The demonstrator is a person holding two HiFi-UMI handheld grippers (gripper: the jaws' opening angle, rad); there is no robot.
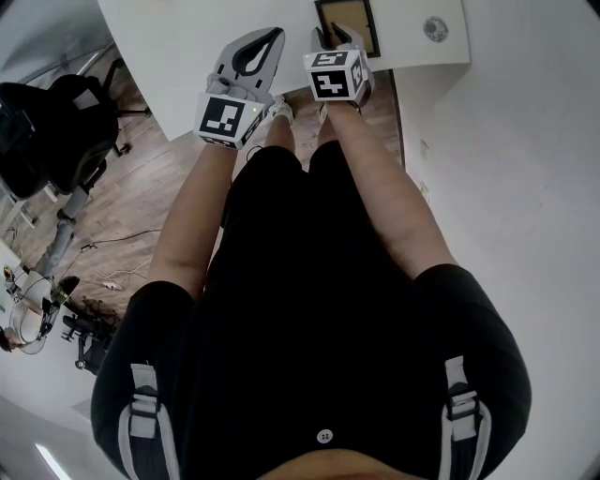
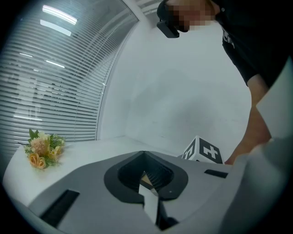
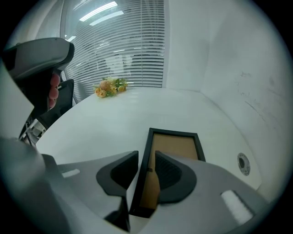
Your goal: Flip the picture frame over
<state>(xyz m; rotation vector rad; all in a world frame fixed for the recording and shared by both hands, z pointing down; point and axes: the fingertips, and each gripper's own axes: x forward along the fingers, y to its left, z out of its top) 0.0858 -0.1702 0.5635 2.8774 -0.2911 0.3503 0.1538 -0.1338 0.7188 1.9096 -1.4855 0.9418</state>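
Observation:
The picture frame (image 1: pixel 345 19) lies flat on the white table (image 1: pixel 178 56), black rim around a brown backing that faces up (image 3: pixel 176 145). My right gripper (image 1: pixel 334 39) points down at the frame's near left side. In the right gripper view its jaws (image 3: pixel 146 155) straddle the frame's left rail: one pad hangs over the brown backing, and a strip of table shows between the other pad and the rail. My left gripper (image 1: pixel 274 34) hovers over the table just left of the frame, its tips (image 2: pixel 144 154) together with nothing held.
A small bunch of flowers (image 3: pixel 110 87) lies far back on the table by the blinds. A round cable port (image 1: pixel 435 29) sits to the right of the frame. A white wall borders the table on the right. A black office chair (image 1: pixel 47 131) stands on the wooden floor to the left.

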